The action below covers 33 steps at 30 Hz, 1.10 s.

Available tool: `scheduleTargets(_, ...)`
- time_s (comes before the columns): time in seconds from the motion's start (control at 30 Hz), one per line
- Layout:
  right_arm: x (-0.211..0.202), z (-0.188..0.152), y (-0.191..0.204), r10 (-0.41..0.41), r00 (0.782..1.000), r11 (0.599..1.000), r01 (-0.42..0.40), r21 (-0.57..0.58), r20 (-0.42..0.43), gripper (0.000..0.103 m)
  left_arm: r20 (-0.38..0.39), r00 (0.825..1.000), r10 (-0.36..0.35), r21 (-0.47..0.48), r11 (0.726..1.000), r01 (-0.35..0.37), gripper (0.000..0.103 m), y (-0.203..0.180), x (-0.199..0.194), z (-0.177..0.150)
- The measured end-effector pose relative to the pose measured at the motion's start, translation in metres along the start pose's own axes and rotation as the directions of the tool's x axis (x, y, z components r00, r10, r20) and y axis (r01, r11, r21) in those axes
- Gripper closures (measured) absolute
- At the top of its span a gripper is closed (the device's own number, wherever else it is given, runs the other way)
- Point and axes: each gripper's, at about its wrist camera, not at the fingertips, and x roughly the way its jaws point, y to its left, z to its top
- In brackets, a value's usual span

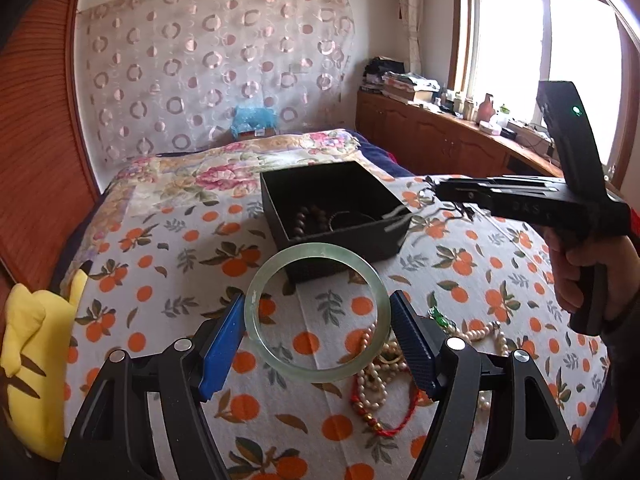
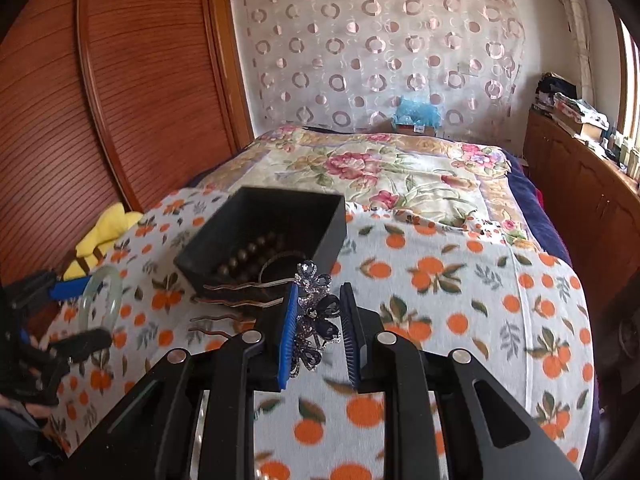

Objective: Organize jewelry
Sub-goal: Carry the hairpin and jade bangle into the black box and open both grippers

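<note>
The left claw (image 1: 318, 334) grips a pale green bangle (image 1: 316, 312) across its width, above the orange-print bedspread (image 1: 460, 272). The right claw (image 2: 318, 334) pinches a jewelled hair comb (image 2: 314, 312) near the black box (image 1: 336, 208), which holds brown beads (image 2: 248, 254). Pearl necklaces (image 1: 384, 364) lie on the bed.

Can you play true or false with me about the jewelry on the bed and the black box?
1. The left gripper holds a pale green bangle. True.
2. The right gripper is empty. False: it is shut on a purple flower hair comb.
3. The black box has nothing in it. False: brown beads lie inside.
4. A pearl necklace lies on the orange-print blanket. True.
5. The yellow plush toy sits inside the box. False: it lies at the bed's edge.
</note>
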Motion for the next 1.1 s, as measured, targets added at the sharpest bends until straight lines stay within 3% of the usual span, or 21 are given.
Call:
scheduleTargets(0.43, 0.053, 0.046, 0.009, -0.05, 0.999, 0.998, 0.05, -0.03, -0.001, 0.08, 0.014, 1.0, 0.02, -0.007, 1.0, -0.02, 0.034, 0.01, 0.01, 0.026)
scheduleTargets(0.7, 0.077, 0.043, 0.023, -0.046, 0.998, 0.996, 0.044, -0.074, -0.033, 0.08, 0.018, 0.998, 0.055, 0.016, 0.998, -0.056, 0.034, 0.015, 0.021, 0.049)
scheduleTargets(1.1, 0.069, 0.03, 0.023, -0.012, 1.0, 0.995, 0.01, -0.097, -0.02, 0.078, 0.008, 0.997, 0.076, 0.016, 0.997, -0.076, 0.034, 0.021, 0.035, 0.058)
